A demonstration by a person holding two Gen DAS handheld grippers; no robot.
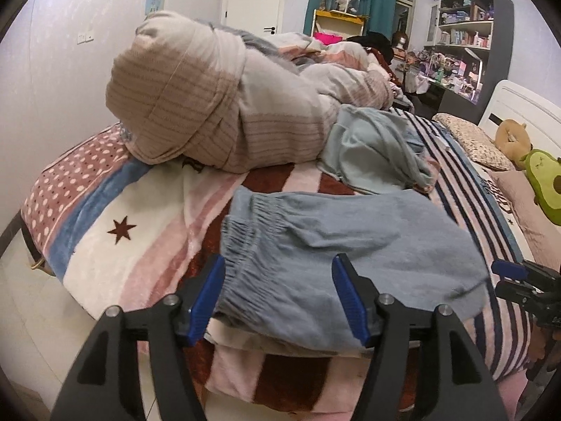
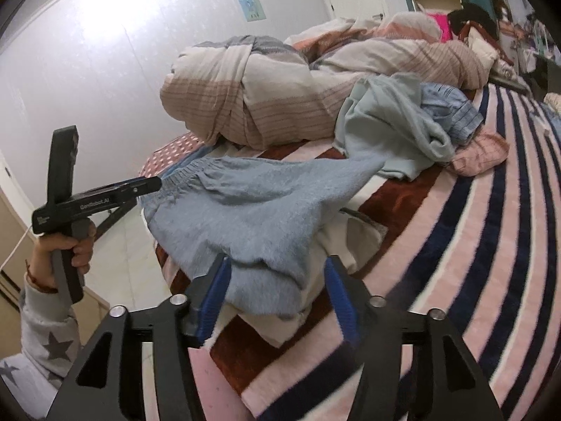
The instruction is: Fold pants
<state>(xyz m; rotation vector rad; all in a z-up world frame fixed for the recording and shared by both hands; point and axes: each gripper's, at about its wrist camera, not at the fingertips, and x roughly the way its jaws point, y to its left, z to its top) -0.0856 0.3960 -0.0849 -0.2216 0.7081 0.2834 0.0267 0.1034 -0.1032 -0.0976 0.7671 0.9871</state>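
Blue-grey pants (image 1: 336, 242), soft fleecy cloth, lie folded at the near corner of the bed (image 1: 115, 207), on a striped blanket (image 2: 455, 231) in pink, white, dark red and navy. A dark red star is printed on a white band of the blanket, seen in the left wrist view.

Left claw (image 1: 280, 294): fingers spread wide. The elastic waistband (image 1: 245, 231) sits between and just ahead of the blue pads (image 1: 207, 301). From the right wrist view the tips of that claw (image 2: 156, 183) lie at the waistband edge; contact or no contact cannot be told. Its black body carries white lettering, "GenRobot.AI". A smaller label beside it is too small to read. The person's left hand (image 2: 75, 249) holds the handle; the sleeve is grey with darker stars.

Right claw (image 2: 277, 291): spread wide, the folded end of the pants just ahead of and between its pads. A paler cloth layer (image 2: 350, 242) shows under the pants at that end.

Behind the pants: a heap of pale blue clothes (image 2: 389, 122) with a pink checked piece (image 2: 480, 154) beside it. Further back, a rolled striped duvet (image 1: 196, 98).

At the head of the bed: an avocado plush (image 1: 543, 182). A small poster (image 2: 250, 6) hangs on the wall, print unreadable.
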